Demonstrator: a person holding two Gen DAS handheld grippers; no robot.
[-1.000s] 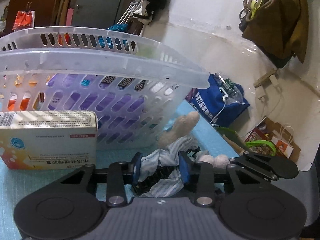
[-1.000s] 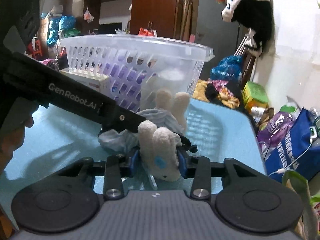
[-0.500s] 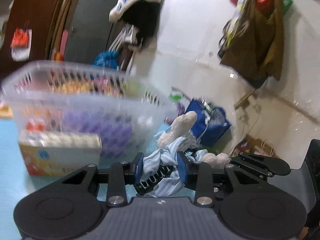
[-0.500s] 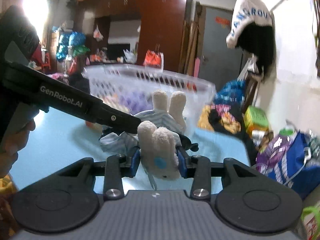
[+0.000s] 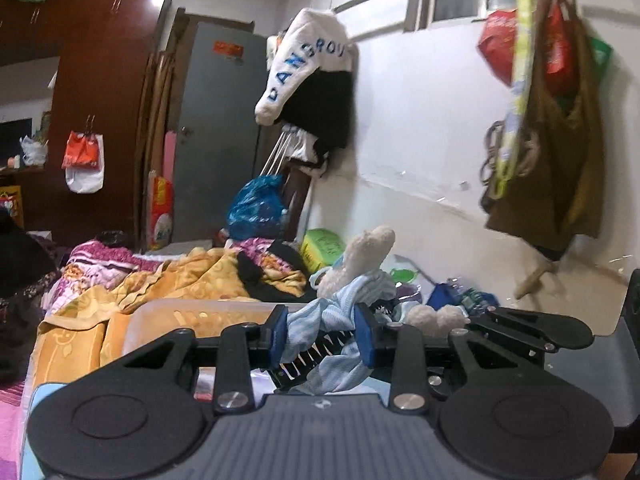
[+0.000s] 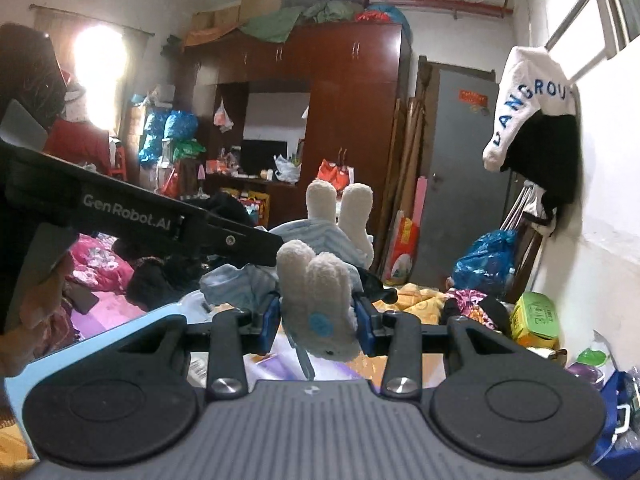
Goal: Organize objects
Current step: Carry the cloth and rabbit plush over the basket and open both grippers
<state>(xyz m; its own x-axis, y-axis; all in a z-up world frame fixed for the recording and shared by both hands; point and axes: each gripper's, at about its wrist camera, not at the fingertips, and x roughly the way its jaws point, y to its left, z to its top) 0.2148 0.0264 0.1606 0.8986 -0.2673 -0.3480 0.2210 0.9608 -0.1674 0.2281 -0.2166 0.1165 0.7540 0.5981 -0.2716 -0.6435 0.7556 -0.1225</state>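
Up we go: since a second ago the basket (image 5: 192, 312) has dropped low in both views. Our left gripper (image 5: 322, 330) clamps the toy rabbit's (image 6: 320, 300) striped shirt, our right gripper (image 6: 318, 320) its head; the rabbit hangs between us, lengthwise above and just short of the basket.

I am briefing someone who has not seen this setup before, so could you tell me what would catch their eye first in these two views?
First, the plush rabbit in striped blue clothing, held between both grippers: the right gripper clamps its head, ears up, and the left gripper pinches its striped garment. Next, the white cap with blue lettering hanging on the right wall. Low in the left wrist view, the pale basket rim shows just beyond the gripper.
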